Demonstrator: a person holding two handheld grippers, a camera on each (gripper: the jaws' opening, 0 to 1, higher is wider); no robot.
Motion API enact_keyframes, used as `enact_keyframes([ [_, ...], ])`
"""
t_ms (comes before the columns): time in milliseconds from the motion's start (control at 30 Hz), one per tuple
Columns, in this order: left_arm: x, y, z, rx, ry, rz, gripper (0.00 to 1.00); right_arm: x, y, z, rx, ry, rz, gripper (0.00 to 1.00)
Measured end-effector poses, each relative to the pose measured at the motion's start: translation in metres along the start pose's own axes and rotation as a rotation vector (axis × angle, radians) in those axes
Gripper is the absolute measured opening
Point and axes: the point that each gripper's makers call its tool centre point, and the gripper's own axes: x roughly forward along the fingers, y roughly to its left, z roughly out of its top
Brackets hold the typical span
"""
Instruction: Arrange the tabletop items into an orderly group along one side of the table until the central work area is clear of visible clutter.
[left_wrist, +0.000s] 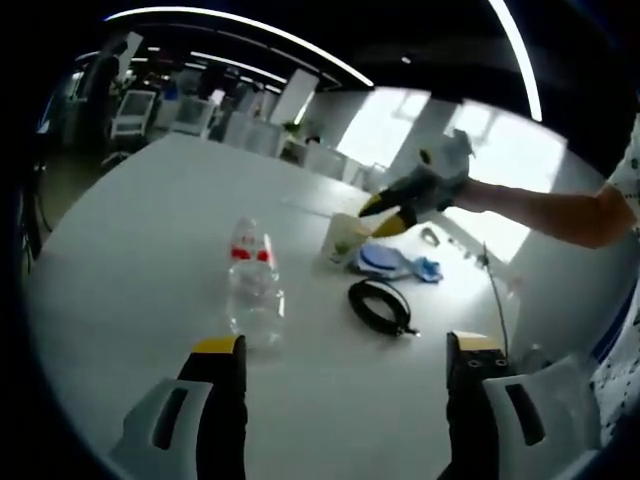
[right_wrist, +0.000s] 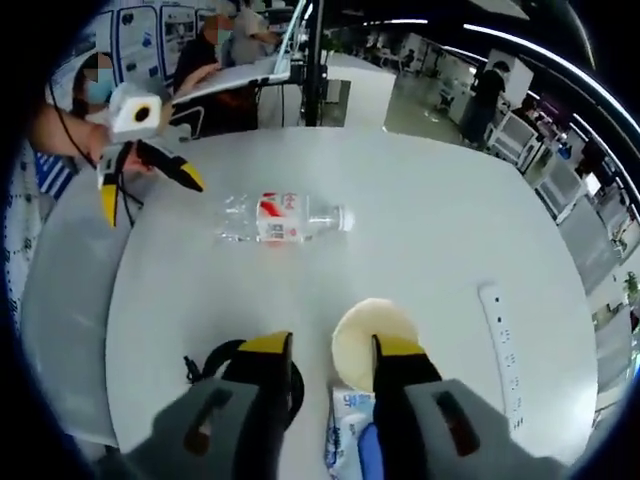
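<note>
Round white table (right_wrist: 420, 230), broad bare surface across the far half and toward the far rim in the right gripper view; near edge curving off at lower left. White power strip (right_wrist: 502, 345) lying flat near the right side, well apart from everything else.

Clear plastic water bottle (right_wrist: 283, 218) with a red label, on its side near the middle, cap end pointing right in the right gripper view; open tabletop all around it. In the left gripper view the same bottle (left_wrist: 252, 285) just ahead of the left gripper (left_wrist: 343, 360), between its line of sight and the far clutter.

Clustered together at one side: paper cup (left_wrist: 345, 238), blue-and-white packet (left_wrist: 385, 262) touching or just beside it, coiled black cable (left_wrist: 380, 305) slightly nearer.

Left gripper with jaws spread wide, nothing between them, hovering short of the bottle.

Right gripper (right_wrist: 332, 360) with yellow-tipped jaws drawn in around the cup (right_wrist: 372, 340), one jaw at either side of its rim; firm contact on both sides hard to confirm. Packet (right_wrist: 348, 425) and cable (right_wrist: 215, 365) right below the jaws
</note>
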Motion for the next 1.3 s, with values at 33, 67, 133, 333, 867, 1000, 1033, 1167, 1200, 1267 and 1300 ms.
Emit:
enact_keyframes([
  [33, 0.0, 0.0, 0.0, 0.001, 0.001, 0.0, 0.79, 0.0, 0.0, 0.001, 0.002, -0.004, -0.002, 0.3],
  [67, 0.0, 0.0, 0.001, 0.003, 0.0, -0.001, 0.79, -0.002, 0.001, 0.004, 0.013, -0.017, -0.004, 0.3],
  [133, -0.001, -0.001, 0.003, 0.005, -0.003, -0.003, 0.79, -0.005, 0.002, 0.009, 0.025, -0.034, -0.007, 0.3],
  [333, -0.002, -0.003, 0.006, 0.014, -0.008, -0.005, 0.78, -0.014, 0.003, 0.028, 0.091, -0.12, -0.02, 0.32],
  [867, -0.006, -0.011, 0.015, 0.041, -0.017, -0.022, 0.79, -0.021, 0.021, 0.066, 0.225, -0.266, -0.014, 0.34],
  [1000, -0.007, -0.012, 0.017, 0.048, -0.021, -0.024, 0.79, -0.022, 0.026, 0.074, 0.255, -0.293, -0.015, 0.34],
  [1033, -0.008, -0.012, 0.017, 0.048, -0.022, -0.024, 0.79, -0.023, 0.028, 0.077, 0.266, -0.299, -0.012, 0.34],
  [1167, -0.008, -0.013, 0.019, 0.052, -0.025, -0.027, 0.79, -0.021, 0.033, 0.082, 0.281, -0.302, -0.015, 0.34],
  [1200, -0.008, -0.014, 0.019, 0.054, -0.025, -0.029, 0.79, -0.02, 0.035, 0.082, 0.289, -0.302, -0.015, 0.34],
  [1267, -0.008, -0.015, 0.019, 0.057, -0.023, -0.031, 0.79, -0.019, 0.038, 0.086, 0.309, -0.309, -0.012, 0.34],
  [1300, -0.009, -0.015, 0.019, 0.057, -0.026, -0.032, 0.79, -0.018, 0.038, 0.087, 0.317, -0.316, -0.014, 0.34],
])
